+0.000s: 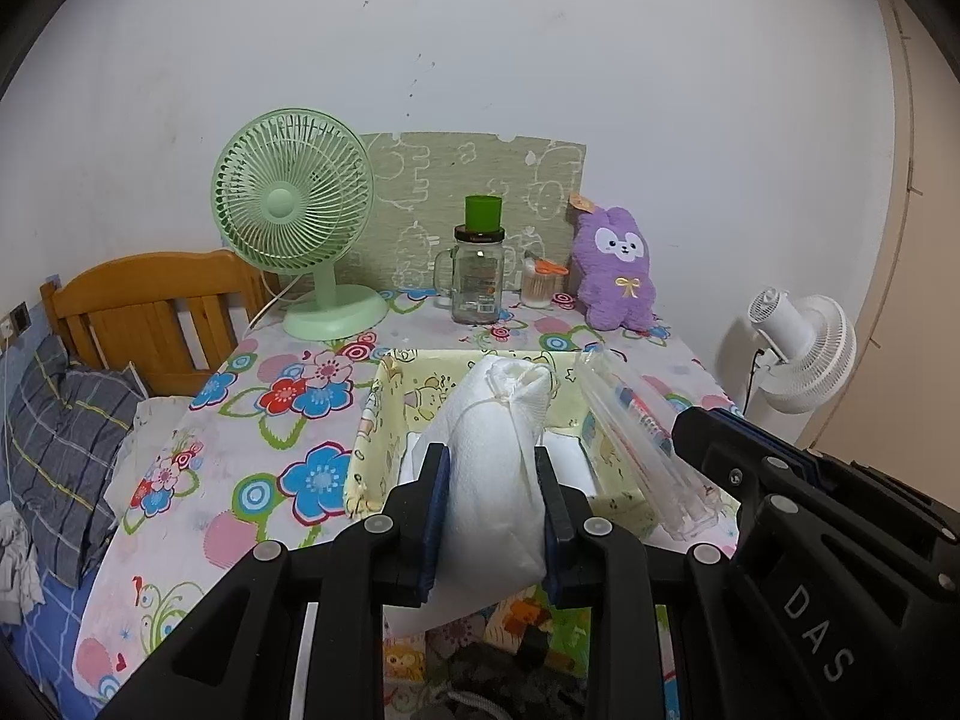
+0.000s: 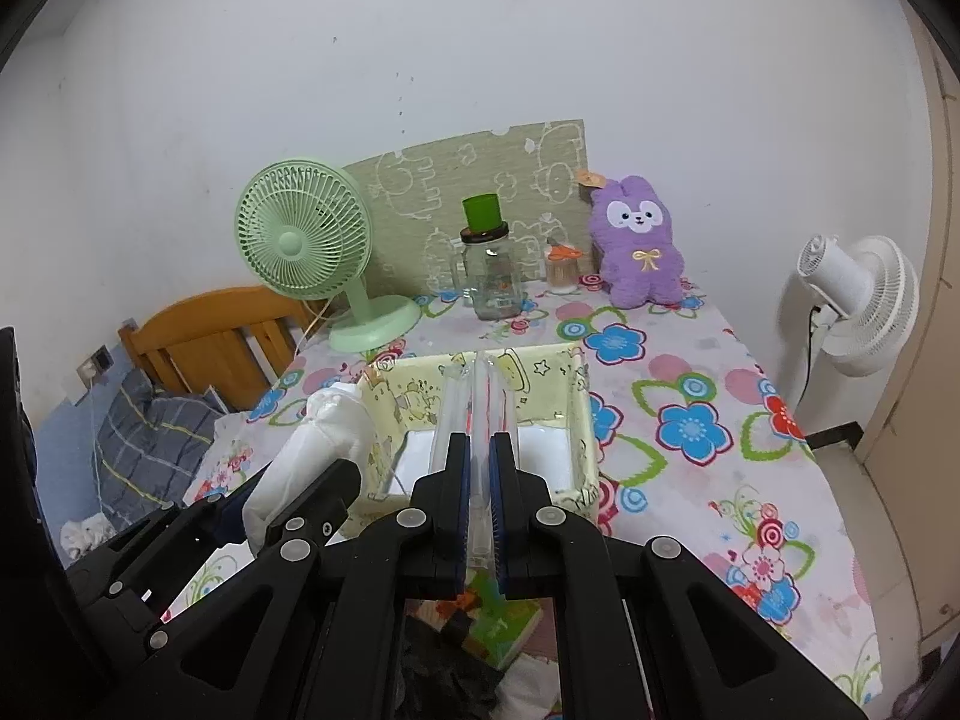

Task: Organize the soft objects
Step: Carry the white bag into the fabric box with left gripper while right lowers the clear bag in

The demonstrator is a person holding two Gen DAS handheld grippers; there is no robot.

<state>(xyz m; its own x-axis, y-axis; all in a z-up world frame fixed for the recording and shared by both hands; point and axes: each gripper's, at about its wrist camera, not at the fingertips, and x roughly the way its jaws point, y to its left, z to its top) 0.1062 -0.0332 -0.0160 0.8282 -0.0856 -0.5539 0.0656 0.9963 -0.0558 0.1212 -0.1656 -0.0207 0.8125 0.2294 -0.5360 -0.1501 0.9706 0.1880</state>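
White pouch (image 1: 495,468) squeezed between left fingers (image 1: 435,504).

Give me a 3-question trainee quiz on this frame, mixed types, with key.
1. True or false: the left gripper is shut on the white cloth bundle.
2. Multiple choice: what does the right gripper hold? A) green fan B) clear plastic package C) purple plush
3. Short answer: what sits directly ahead of both grippers on the floral tablecloth?

Key
1. True. Its fingers press the bundle from both sides.
2. B. The clear plastic package runs forward between the fingers; the green fan and purple plush stand at the back by the wall.
3. The yellow fabric bin, open-topped, with something white at its bottom.
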